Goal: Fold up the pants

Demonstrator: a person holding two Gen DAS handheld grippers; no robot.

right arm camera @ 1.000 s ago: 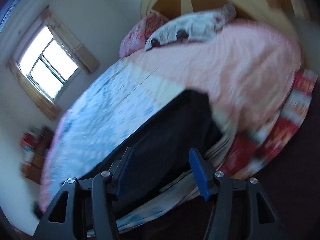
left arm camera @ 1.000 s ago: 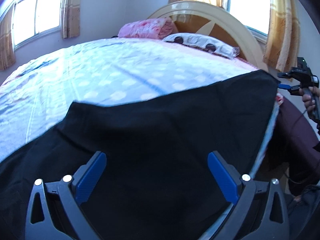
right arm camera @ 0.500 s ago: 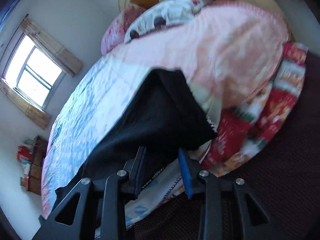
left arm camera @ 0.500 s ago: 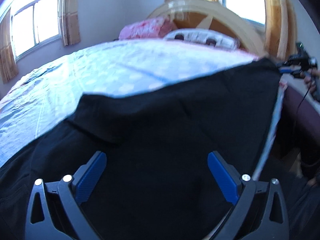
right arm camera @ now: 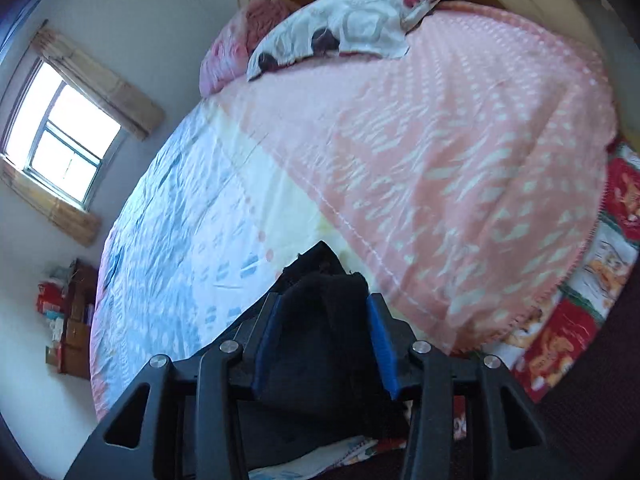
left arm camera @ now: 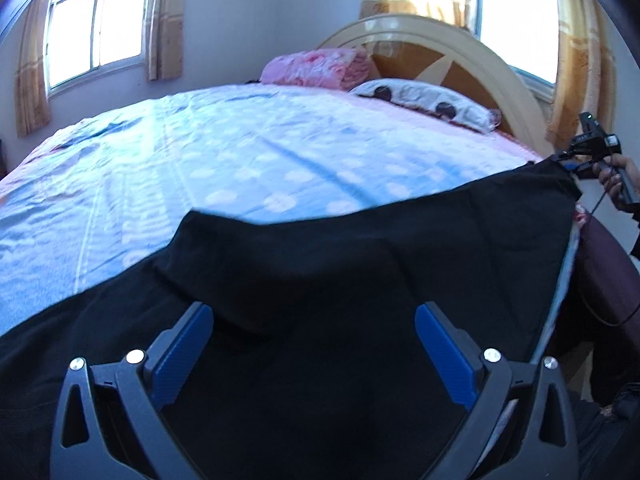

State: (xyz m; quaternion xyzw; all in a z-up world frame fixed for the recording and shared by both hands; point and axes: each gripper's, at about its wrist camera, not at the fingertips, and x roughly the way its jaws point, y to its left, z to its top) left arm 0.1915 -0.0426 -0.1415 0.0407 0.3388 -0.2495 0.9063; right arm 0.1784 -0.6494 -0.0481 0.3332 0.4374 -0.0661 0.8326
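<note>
In the left wrist view, the black soft fabric pants [left arm camera: 360, 280] are lying spread across the near edge of the pale blue patterned bedsheet [left arm camera: 200, 160], and the left gripper [left arm camera: 312, 344] is hovering over them with blue pads wide apart, probably positioning for a grasp. Far right, the right gripper [left arm camera: 576, 166] is pinching their corner. In the right wrist view, the right gripper [right arm camera: 324, 328] is clamping bunched black cloth, likely for folding.

Bed [left arm camera: 248, 152] with blue sheet, black pants [left arm camera: 360, 280], pink blanket [right arm camera: 460, 152], pillow [right arm camera: 352, 28]
</note>
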